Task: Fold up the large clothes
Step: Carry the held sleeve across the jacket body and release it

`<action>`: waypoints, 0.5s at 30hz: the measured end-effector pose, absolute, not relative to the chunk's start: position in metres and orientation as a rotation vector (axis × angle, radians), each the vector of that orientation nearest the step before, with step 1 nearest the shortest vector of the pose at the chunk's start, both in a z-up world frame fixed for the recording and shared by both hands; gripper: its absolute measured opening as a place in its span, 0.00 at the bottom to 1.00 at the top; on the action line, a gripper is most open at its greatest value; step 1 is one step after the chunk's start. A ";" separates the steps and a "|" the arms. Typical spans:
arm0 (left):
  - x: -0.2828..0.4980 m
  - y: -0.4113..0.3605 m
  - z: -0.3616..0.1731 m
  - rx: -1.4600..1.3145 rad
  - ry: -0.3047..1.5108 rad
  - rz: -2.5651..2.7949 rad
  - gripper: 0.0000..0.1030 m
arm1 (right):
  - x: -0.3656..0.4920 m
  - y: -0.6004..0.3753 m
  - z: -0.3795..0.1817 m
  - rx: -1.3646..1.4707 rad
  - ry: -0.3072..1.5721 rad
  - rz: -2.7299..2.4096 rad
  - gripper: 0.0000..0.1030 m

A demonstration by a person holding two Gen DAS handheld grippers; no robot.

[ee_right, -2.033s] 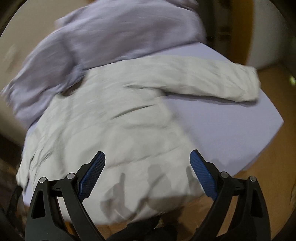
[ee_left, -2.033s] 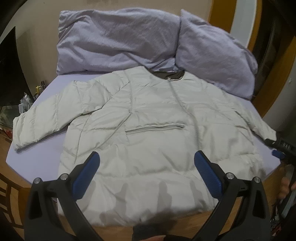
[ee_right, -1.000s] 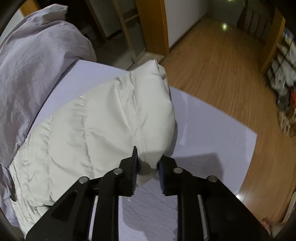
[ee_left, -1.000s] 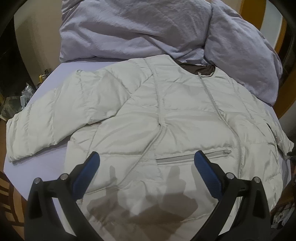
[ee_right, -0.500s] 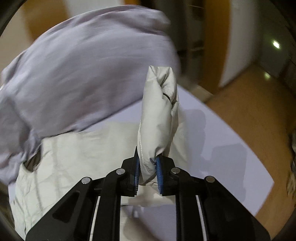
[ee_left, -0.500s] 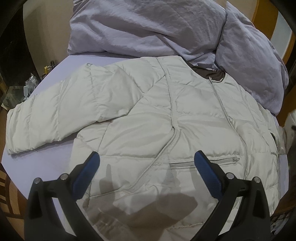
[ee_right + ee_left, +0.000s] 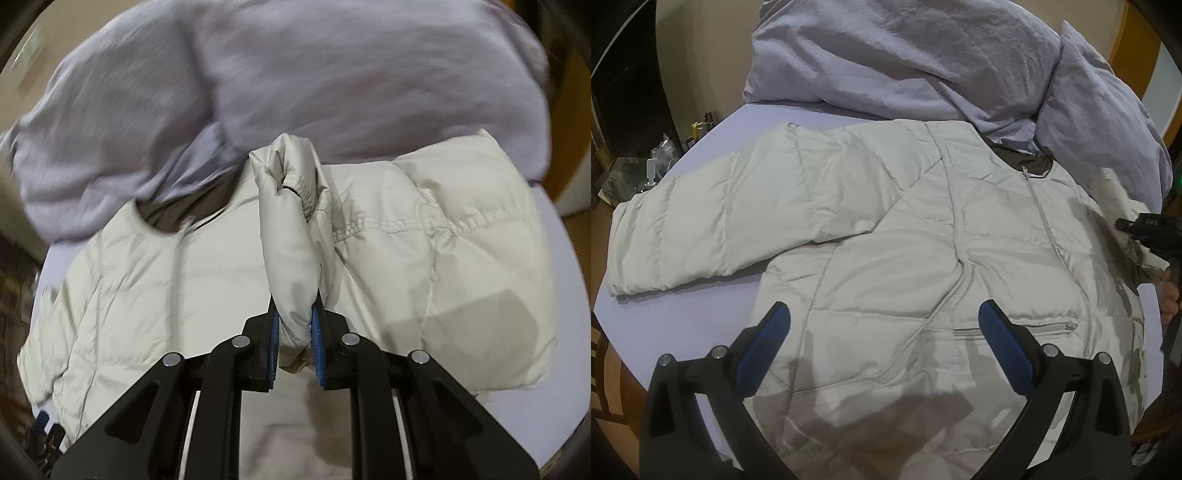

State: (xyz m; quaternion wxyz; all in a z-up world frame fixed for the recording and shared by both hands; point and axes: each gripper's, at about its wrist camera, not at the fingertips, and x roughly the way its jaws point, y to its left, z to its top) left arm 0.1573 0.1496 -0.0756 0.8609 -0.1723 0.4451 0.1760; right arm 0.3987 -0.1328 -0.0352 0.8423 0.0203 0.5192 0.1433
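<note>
A pale quilted jacket is lying front-up on a lilac bed sheet, w/ its zip running down the middle and its collar pointing toward the rumpled purple duvet at the far end. One sleeve is stretching out flat to the left in the left wrist view.

The left gripper is hovering over the jacket's lower front, jaws standing wide apart w/ nothing between them, casting a shadow on the fabric.

The right gripper is pinching the cuff end of the other sleeve; its blue pads are pressing in on the padded fabric from both sides, jaws nearly closed. The sleeve is rising up off the jacket body, cuff opening showing at the top. In the left wrist view the right gripper's black tip is showing at the right edge, w/ that sleeve blurred beside it. The right wrist view is blurred too, esp. the duvet.
</note>
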 end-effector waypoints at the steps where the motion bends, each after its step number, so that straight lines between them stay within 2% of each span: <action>1: 0.157 0.152 -0.076 -0.364 0.933 0.374 0.98 | 0.399 -0.124 -0.037 0.039 1.105 0.317 0.16; 15: 0.149 0.177 -0.070 -0.390 0.891 0.435 0.98 | 0.387 -0.011 -0.042 0.029 1.158 0.481 0.16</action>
